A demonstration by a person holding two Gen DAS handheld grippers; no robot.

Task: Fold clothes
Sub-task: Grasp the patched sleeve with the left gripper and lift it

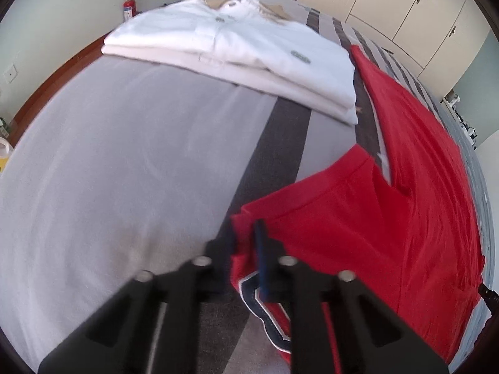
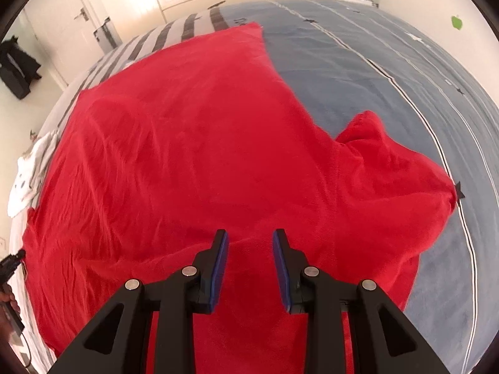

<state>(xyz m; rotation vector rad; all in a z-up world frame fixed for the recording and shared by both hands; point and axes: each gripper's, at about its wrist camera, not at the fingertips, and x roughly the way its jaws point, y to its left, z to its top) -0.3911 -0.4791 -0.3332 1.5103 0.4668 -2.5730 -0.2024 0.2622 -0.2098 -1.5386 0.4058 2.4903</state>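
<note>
My left claw [image 1: 248,243] clamped on red shirt [image 1: 405,187] edge, right claw [image 2: 250,249] apart above it, grey striped bed [image 1: 124,155], folded white shirts [image 1: 237,50] beyond, cupboards [image 1: 405,6] behind.

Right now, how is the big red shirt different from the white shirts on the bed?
The red cotton shirt lies spread out and wrinkled, not yet folded; the white polo shirts are folded flat into a neat stack. The left gripper is shut on the red shirt's sleeve edge; nothing touches the white ones. Both lie on the same striped bedspread.
</note>
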